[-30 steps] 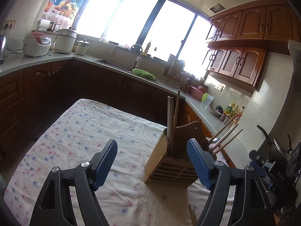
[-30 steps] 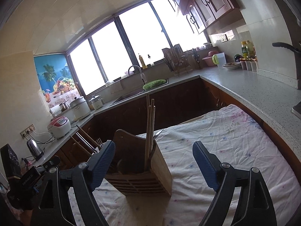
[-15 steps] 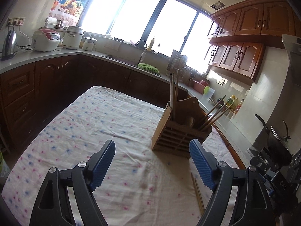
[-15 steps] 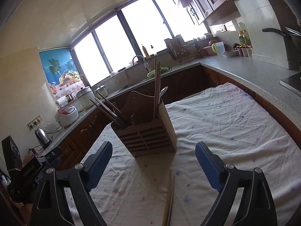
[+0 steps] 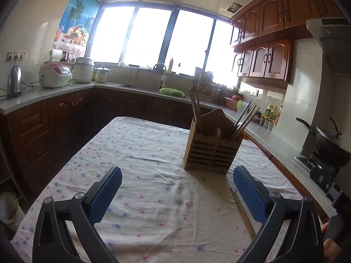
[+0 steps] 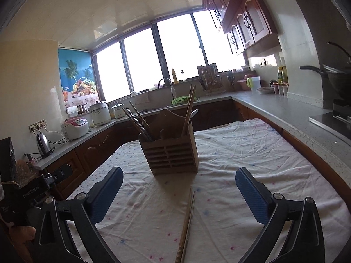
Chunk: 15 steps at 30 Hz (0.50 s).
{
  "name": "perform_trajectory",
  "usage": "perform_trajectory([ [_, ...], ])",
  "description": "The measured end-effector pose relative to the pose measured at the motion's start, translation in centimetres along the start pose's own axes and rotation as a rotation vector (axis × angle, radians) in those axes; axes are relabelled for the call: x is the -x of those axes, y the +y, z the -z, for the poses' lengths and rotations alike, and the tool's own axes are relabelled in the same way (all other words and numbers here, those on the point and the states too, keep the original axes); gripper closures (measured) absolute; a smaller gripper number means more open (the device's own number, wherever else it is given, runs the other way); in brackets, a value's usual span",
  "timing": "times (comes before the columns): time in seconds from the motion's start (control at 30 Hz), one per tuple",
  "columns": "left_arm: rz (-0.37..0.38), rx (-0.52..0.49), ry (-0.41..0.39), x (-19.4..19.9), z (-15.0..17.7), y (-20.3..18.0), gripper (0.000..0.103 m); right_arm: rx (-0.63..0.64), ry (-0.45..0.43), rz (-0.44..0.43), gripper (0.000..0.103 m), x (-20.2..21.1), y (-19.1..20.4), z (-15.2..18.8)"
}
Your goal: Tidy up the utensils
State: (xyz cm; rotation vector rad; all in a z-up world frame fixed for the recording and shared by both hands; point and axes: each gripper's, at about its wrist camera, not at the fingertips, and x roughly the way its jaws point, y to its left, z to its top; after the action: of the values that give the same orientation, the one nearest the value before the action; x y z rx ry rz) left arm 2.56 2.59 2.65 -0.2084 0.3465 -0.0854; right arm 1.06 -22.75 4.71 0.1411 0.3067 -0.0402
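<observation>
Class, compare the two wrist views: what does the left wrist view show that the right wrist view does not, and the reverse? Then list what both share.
Only the left wrist view: the extractor hood above the stove, and the left gripper with its jaws open. Only the right wrist view: the right gripper, jaws open, and the loose chopsticks lying full length between its fingers; the left view shows them only partly. Both: the wooden utensil holder with chopsticks standing in it, the flowered tablecloth, the kettle and the wok.
</observation>
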Motion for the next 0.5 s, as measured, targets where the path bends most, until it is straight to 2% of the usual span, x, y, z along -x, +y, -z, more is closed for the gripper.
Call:
perform_trajectory([
  [0.13, -0.009, -0.031, -0.040, 1.8, 0.6, -0.4, 0.001, 0.041, -0.063, 0.006, 0.000, 1.6, 0.7, -0.7],
  [0.27, -0.026, -0.052, -0.052, 3.0, 1.0, -0.6, 0.001, 0.072, -0.083, 0.009, 0.000, 2.6, 1.3, -0.7],
  [0.5, -0.073, -0.102, -0.033, 3.2, 2.6, -0.7, 0.001, 0.072, -0.043, 0.032, 0.000, 3.3, 1.1, 1.3],
])
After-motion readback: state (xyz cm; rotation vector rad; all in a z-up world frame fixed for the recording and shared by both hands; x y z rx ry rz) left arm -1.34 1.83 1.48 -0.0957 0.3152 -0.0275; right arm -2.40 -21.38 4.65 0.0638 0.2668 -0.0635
